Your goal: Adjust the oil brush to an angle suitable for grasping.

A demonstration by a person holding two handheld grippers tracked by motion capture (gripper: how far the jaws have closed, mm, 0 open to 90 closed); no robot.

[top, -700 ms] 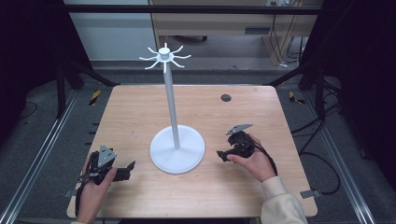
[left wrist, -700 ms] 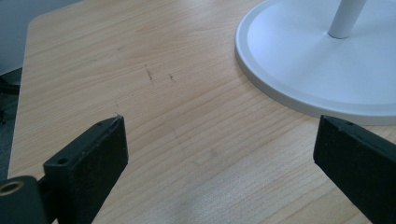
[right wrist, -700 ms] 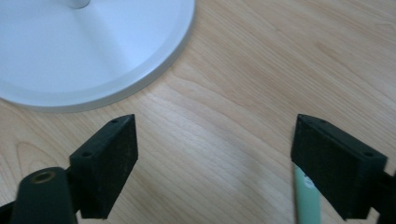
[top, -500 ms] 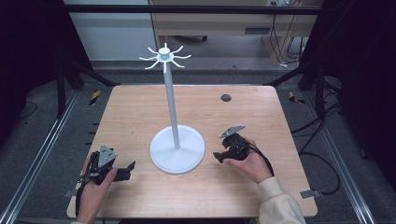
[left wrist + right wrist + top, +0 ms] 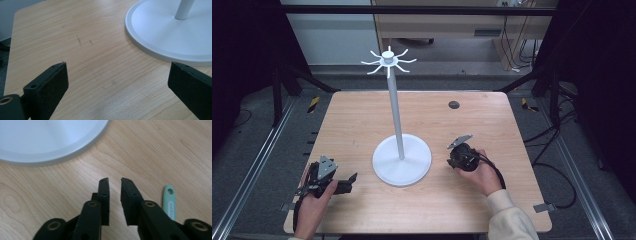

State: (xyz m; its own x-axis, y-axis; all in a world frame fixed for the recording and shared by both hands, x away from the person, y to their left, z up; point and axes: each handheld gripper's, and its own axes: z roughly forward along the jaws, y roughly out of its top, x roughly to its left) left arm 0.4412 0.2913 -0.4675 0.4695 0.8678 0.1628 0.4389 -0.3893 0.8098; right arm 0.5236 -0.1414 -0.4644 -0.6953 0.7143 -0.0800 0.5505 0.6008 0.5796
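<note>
The right gripper [image 5: 455, 159] rests low on the table [image 5: 492, 115] near its right edge, just right of the stand's base, its jaws drawn almost together with a thin slit between them and nothing held. In the right gripper view, a small mint-green handle [image 5: 169, 202] with a hole at its tip lies flat on the wood just beside that gripper's jaw; most of it is hidden behind the jaw, so what kind of tool it is cannot be told. The left gripper [image 5: 343, 183] sits near the front left corner of the table, jaws spread wide over bare wood and holding nothing, pointed toward the white base.

Further in, at the middle of the table, stands the white hanging stand [image 5: 398, 130]: a round flat base [image 5: 160, 32], a thin upright pole, and a ring of short prongs at the top [image 5: 388, 61]. Every prong is bare. Toward the far edge, right of centre, a small dark round spot [image 5: 454, 104] sits in the tabletop.

Judging from this, the work is at its very start: nothing hangs on the stand and nothing is gripped. The likely job is to pick up the mint-green piece and hang it by its hole on a prong, all of which is left to do.
</note>
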